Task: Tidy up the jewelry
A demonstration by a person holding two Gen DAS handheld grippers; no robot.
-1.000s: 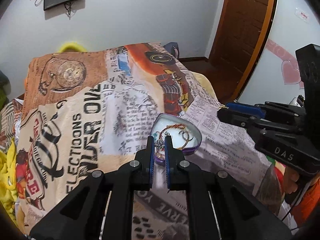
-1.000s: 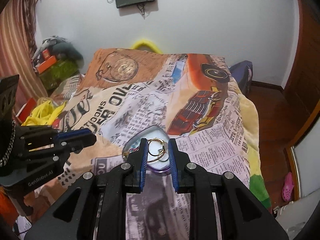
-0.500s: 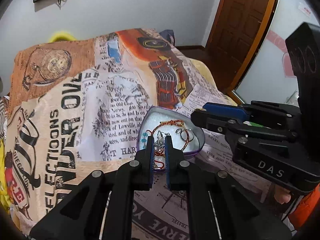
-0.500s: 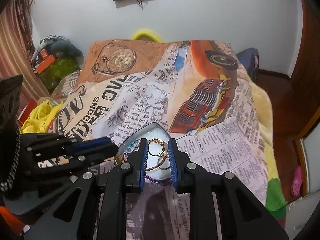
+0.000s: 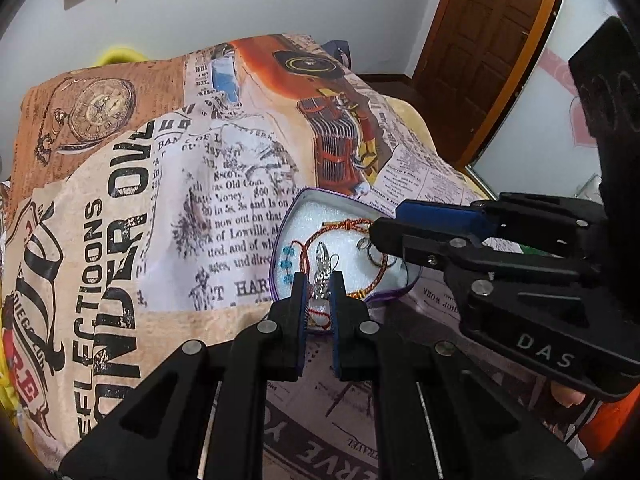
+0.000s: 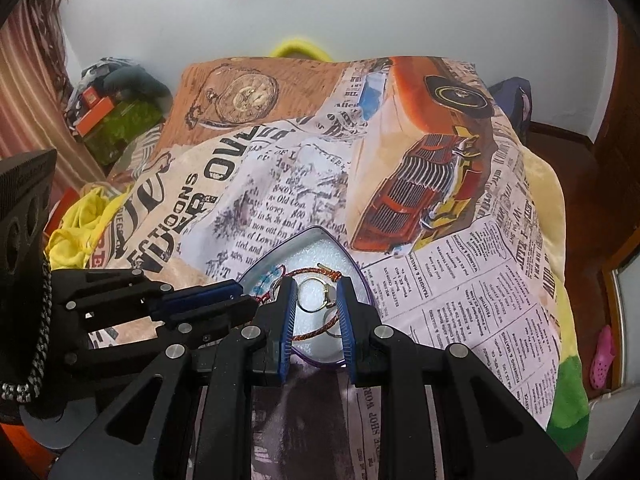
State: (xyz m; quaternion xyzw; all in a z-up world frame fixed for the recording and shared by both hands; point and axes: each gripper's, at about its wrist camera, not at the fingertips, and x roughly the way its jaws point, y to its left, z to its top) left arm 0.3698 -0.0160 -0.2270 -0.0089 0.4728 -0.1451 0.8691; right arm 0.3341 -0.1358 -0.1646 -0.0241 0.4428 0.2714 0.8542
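Observation:
A purple heart-shaped tin [image 5: 286, 224] [image 6: 362, 276] with white foam lining lies on the bed. It holds a red-orange cord bracelet [image 5: 340, 226] [image 6: 316, 270], blue beads [image 5: 286, 265], and metal rings [image 5: 374, 256]. My left gripper [image 5: 319, 282] is shut on a silver earring [image 5: 322, 264] over the tin's near part. My right gripper [image 6: 317, 294] is shut on a gold hoop earring [image 6: 314, 294] above the tin; it also shows in the left wrist view [image 5: 384, 228], its tips over the rings.
The bed is covered by a newspaper-and-car print blanket [image 5: 160, 200]. A brown door [image 5: 492, 40] stands at the right. Yellow cloth [image 6: 84, 220] and boxes [image 6: 96, 104] lie at the bed's left. A pink shoe [image 6: 602, 360] is on the floor.
Both grippers moved forward and lower toward the tin, each still carrying its earring. The right gripper's tips now reach over the tin's right side.

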